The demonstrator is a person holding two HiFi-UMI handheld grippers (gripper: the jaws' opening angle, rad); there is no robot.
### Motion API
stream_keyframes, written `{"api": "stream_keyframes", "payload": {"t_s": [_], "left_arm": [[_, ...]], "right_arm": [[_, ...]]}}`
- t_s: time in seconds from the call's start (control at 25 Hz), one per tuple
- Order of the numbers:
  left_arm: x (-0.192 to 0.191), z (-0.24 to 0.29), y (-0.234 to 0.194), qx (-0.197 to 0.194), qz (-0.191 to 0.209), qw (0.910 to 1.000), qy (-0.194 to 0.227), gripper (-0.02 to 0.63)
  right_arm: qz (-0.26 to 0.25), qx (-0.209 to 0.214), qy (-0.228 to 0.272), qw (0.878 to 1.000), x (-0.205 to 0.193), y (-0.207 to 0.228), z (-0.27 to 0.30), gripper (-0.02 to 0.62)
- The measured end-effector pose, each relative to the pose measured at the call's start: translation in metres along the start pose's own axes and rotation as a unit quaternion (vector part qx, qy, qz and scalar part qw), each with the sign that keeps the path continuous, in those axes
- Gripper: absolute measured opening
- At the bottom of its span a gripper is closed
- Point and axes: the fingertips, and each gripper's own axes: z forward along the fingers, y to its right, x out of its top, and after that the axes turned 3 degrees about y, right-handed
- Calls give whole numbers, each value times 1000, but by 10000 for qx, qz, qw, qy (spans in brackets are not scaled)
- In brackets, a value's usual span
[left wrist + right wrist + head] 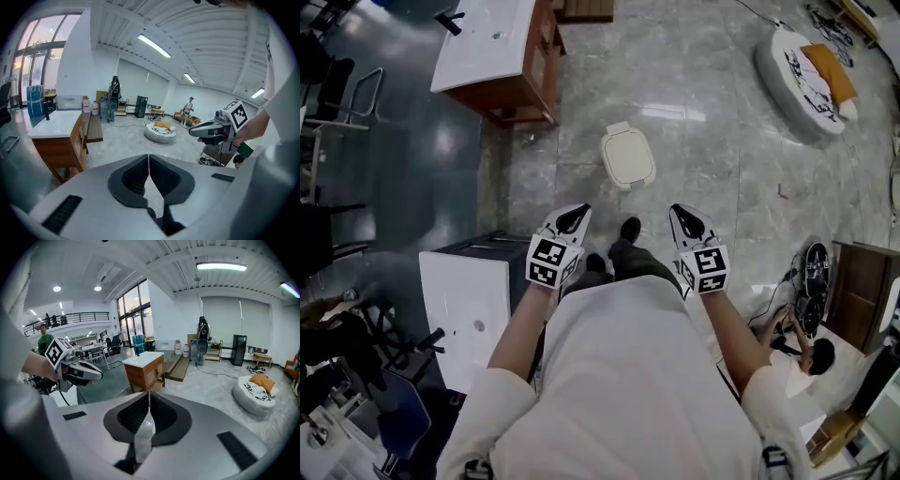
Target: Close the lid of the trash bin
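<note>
In the head view a cream-white trash bin (628,157) stands on the grey marble floor ahead of the person's feet, and its lid lies flat on top. My left gripper (574,218) and right gripper (687,222) are held up side by side, well above and short of the bin, touching nothing. Both are shut with nothing between the jaws. In the left gripper view the jaws of the left gripper (148,161) meet, and the right gripper (192,133) shows at the right. In the right gripper view the right gripper (149,401) is shut too. The bin appears in neither gripper view.
A wooden vanity with a white top (492,47) stands beyond the bin to the left. A white cabinet (469,300) is close on the left. A round pet bed (806,80) lies far right, and a crouching person (811,356) and a brown cabinet (862,291) are near right.
</note>
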Motion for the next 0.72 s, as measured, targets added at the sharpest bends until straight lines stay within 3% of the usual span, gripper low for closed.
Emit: {"api": "stream_keyframes", "payload": {"t_s": [0.48,0.72], "left_arm": [[-9,-81,10,-78,132,9983,560,21],[-10,-99,23,-258,205,9966,756,21]], "right_arm": [[-219,-328,105,9992,3,-66,-54,35],[102,-552,234,9982,5,-76,-79,35]]}}
